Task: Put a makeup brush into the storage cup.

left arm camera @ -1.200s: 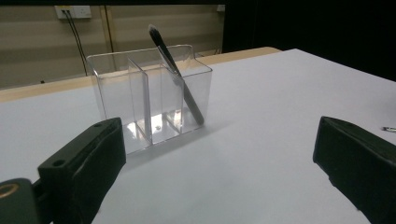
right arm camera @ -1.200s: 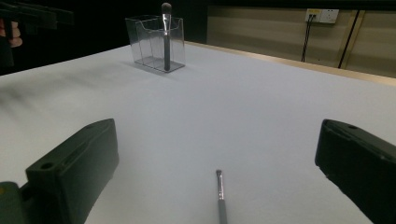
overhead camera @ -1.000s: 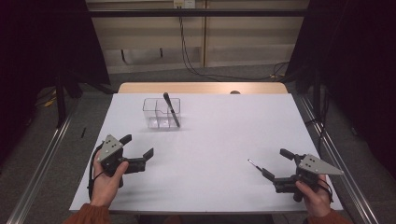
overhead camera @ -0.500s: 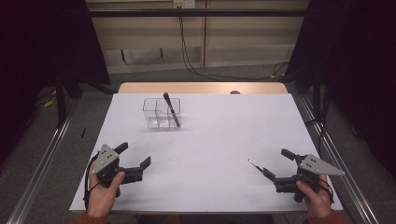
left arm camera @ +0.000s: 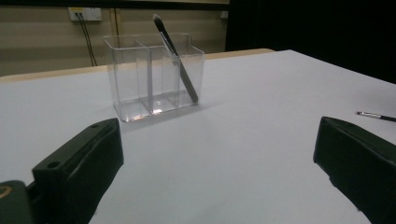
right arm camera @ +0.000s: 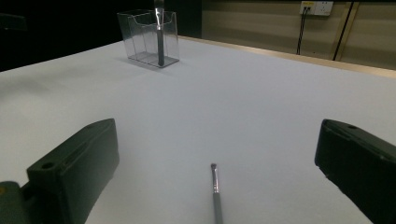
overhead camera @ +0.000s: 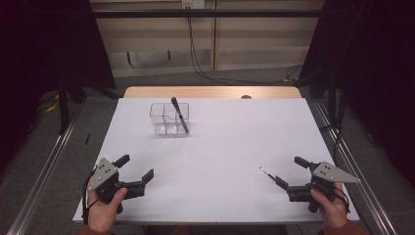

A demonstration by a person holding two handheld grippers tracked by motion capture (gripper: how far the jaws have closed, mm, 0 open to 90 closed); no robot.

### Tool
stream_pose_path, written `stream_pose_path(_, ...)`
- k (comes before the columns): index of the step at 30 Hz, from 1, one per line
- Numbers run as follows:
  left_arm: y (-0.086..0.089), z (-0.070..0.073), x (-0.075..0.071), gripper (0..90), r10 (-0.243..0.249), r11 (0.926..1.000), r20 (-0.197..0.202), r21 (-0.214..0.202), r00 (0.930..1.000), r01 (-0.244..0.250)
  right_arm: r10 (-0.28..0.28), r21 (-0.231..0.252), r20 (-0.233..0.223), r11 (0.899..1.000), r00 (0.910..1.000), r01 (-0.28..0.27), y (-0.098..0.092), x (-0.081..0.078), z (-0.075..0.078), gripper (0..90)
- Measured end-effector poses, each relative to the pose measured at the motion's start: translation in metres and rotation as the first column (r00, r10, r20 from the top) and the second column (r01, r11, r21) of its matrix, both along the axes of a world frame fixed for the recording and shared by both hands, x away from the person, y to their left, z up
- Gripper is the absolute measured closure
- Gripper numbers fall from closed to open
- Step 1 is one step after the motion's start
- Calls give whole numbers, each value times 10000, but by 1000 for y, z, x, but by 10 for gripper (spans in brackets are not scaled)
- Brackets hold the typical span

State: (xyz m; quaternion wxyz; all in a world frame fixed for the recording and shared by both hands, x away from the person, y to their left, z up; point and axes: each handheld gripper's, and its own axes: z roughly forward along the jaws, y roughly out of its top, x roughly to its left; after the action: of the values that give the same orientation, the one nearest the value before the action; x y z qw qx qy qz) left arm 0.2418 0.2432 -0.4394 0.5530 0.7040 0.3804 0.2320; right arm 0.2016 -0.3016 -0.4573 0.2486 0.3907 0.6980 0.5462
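A clear plastic organizer (overhead camera: 165, 120) with several compartments stands at the table's far left of centre, and a dark brush (overhead camera: 179, 115) leans in its right compartment. The left gripper view has the organizer (left arm camera: 140, 79) and its brush (left arm camera: 176, 60) straight ahead. A thin small brush (overhead camera: 265, 172) lies on the white table just in front of my right gripper (overhead camera: 289, 171), which is open. In the right gripper view this small brush (right arm camera: 215, 191) lies between the open jaws, pointing away. My left gripper (overhead camera: 135, 166) rests open near the front left edge with nothing in it.
The white table (overhead camera: 220, 142) reaches a wooden strip (overhead camera: 210, 92) at the far edge. Metal rails (overhead camera: 44, 166) run along both sides. Cables (overhead camera: 200, 58) hang on the wall behind. The small brush (left arm camera: 376, 115) lies far right in the left gripper view.
My left gripper has drawn back toward the front edge of the table, still open. The right gripper and both brushes have stayed put.
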Motion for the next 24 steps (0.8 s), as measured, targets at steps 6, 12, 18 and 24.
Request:
stream_pose_path(6,0,2,-2,18,19,9999,119,-110,9999,-18,-18,59,106,10000,9999,18,-2,-2,1,0)
stream_pose_path(12,1,0,1,16,-175,9998,-24,-82,9998,174,-67,61,112,10000,9999,66,0,-1,2,0)
stream_pose_path(18,2,0,0,16,-175,9997,-40,-172,9998,174,-29,117,85,9999,10000,28,3,0,2,0)
stream_pose_path(24,1,2,1,16,-238,9997,7,-15,9997,238,-272,313,-70,9991,9996,274,5,2,4,7)
